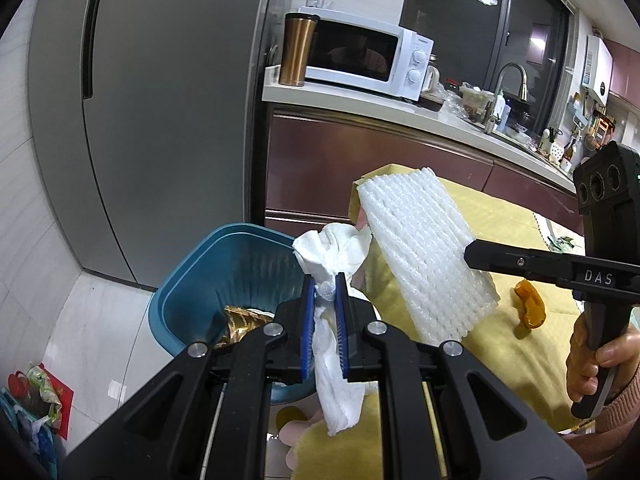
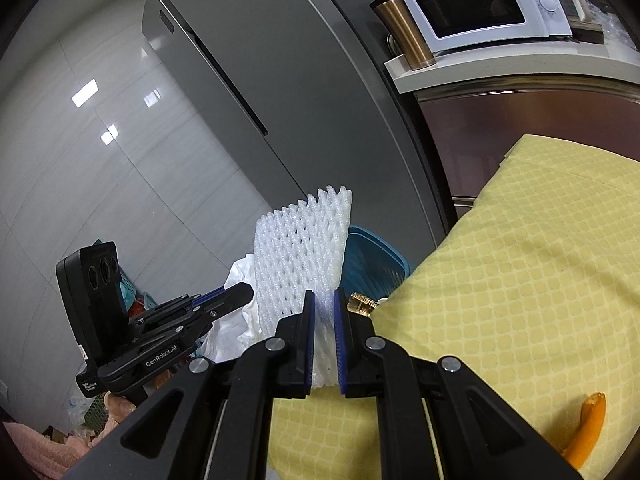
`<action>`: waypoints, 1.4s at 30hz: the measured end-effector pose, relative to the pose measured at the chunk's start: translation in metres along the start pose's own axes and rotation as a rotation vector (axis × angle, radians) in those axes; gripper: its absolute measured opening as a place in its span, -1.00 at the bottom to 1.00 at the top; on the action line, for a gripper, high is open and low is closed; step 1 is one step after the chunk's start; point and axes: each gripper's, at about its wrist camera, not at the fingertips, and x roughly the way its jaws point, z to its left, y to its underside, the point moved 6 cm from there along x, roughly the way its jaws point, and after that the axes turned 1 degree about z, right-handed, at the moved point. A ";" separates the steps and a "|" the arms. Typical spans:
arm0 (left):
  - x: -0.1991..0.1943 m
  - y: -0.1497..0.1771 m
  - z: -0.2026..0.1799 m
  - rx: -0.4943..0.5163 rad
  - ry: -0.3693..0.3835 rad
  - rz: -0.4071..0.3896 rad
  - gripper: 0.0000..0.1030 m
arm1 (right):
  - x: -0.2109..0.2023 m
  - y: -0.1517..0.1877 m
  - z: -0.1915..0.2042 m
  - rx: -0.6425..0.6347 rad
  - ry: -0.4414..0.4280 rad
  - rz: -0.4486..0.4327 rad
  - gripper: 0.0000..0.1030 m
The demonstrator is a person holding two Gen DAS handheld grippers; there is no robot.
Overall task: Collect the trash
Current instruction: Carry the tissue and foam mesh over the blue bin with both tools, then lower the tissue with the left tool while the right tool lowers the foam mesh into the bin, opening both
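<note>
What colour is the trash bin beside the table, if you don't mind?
The trash bin is blue-teal, clearest in the left wrist view.

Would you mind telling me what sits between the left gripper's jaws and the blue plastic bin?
Only the crumpled white tissue clamped in the left gripper; its bunched end hangs over the blue plastic bin, seen in the left wrist view.

Counts: two grippers, left [image 1: 324, 280] and right [image 2: 323, 296], each pinching one item. One tissue [image 1: 336, 256]. One foam net [image 1: 424, 256]. One blue bin [image 1: 224, 276], one gold wrapper [image 1: 240, 326] in it. One orange peel [image 1: 530, 304] on one yellow cloth [image 2: 520, 260]. One microwave [image 1: 368, 56], one copper tumbler [image 1: 297, 50], one fridge [image 1: 160, 120], one tap [image 1: 514, 76]. One hand [image 1: 596, 360] visible.
</note>
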 end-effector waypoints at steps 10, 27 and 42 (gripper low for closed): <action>0.010 0.002 0.018 -0.025 -0.034 0.009 -0.80 | 0.013 -0.004 0.004 -0.001 0.011 0.012 -0.84; 0.016 0.003 0.024 -0.036 -0.067 0.013 -0.80 | 0.031 -0.006 0.007 0.008 0.022 0.032 -0.84; 0.026 0.004 0.032 -0.054 -0.089 0.023 -0.80 | 0.049 -0.008 0.008 0.016 0.039 0.052 -0.84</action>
